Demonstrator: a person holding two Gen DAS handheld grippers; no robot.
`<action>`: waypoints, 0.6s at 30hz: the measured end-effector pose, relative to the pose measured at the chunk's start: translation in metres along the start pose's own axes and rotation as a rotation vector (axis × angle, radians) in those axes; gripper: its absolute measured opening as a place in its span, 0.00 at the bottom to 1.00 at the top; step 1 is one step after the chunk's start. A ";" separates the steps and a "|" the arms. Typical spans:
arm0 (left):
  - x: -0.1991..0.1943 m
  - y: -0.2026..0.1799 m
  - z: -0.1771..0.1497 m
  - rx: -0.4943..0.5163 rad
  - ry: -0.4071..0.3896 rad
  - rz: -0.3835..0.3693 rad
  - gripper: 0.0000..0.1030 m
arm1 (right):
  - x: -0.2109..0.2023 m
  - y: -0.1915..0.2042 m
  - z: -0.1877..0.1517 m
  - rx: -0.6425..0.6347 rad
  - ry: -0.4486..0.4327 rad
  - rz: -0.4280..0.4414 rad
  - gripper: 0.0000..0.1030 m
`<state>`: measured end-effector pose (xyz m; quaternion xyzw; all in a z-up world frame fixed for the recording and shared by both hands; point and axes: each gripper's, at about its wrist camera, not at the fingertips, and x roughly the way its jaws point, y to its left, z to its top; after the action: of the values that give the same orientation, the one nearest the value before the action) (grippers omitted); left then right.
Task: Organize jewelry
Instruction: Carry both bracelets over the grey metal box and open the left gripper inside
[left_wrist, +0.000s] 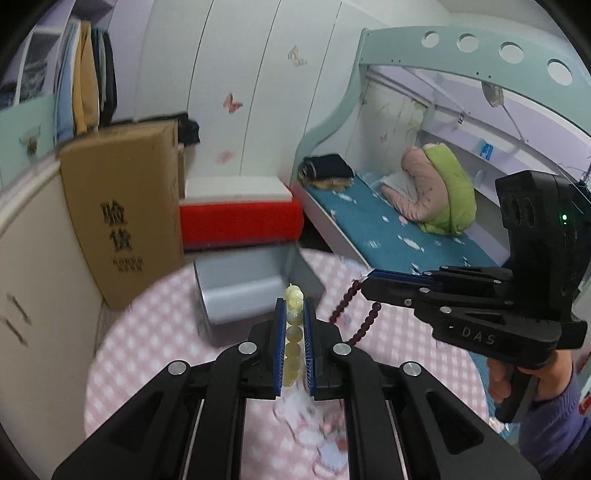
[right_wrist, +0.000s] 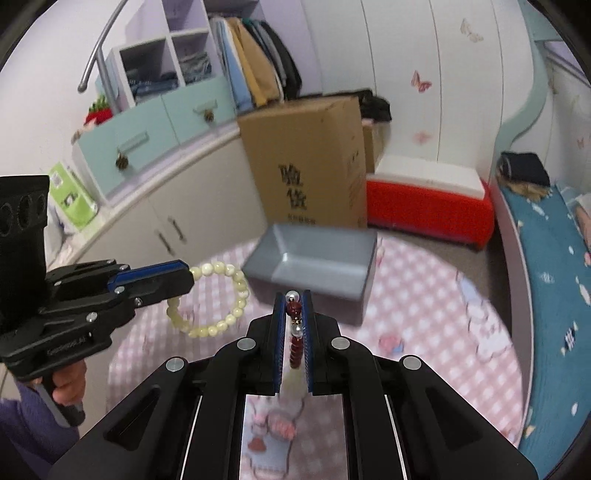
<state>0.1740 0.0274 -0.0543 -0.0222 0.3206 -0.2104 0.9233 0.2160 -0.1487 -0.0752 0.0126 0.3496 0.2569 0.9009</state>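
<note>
Cardboard box (right_wrist: 310, 162) stands far left behind the bench (right_wrist: 424, 295). Left hand-held gripper (right_wrist: 186, 275) clamps the cream bead bracelet (right_wrist: 221, 295), which hangs above the checked cloth. Grey tray (right_wrist: 314, 266) sits mid-bench, directly ahead. Right hand-held gripper (right_wrist: 294, 321) pinches the dark red bead bracelet (right_wrist: 294, 350). Bed (right_wrist: 546, 295) at right.

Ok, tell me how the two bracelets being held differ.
The cream bead bracelet is pale yellowish-white; the dark red bead bracelet is maroon, with a silver bead and a clear bead showing in the right wrist view. The cream bracelet's beads look larger than the red one's. The left gripper holds the cream one, the right gripper the red one. Both are beaded loops, pinched and hanging above the pink checked tablecloth.
</note>
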 end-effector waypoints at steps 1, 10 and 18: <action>0.001 -0.001 0.010 0.014 -0.009 0.007 0.07 | 0.002 0.000 0.012 -0.004 -0.015 -0.017 0.09; 0.069 0.026 0.053 -0.022 0.081 0.023 0.07 | 0.051 -0.013 0.055 0.038 -0.006 -0.070 0.09; 0.141 0.054 0.030 -0.085 0.235 0.043 0.07 | 0.109 -0.023 0.036 0.077 0.090 -0.097 0.09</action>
<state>0.3114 0.0171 -0.1221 -0.0296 0.4357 -0.1781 0.8818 0.3178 -0.1114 -0.1206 0.0188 0.3996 0.1997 0.8945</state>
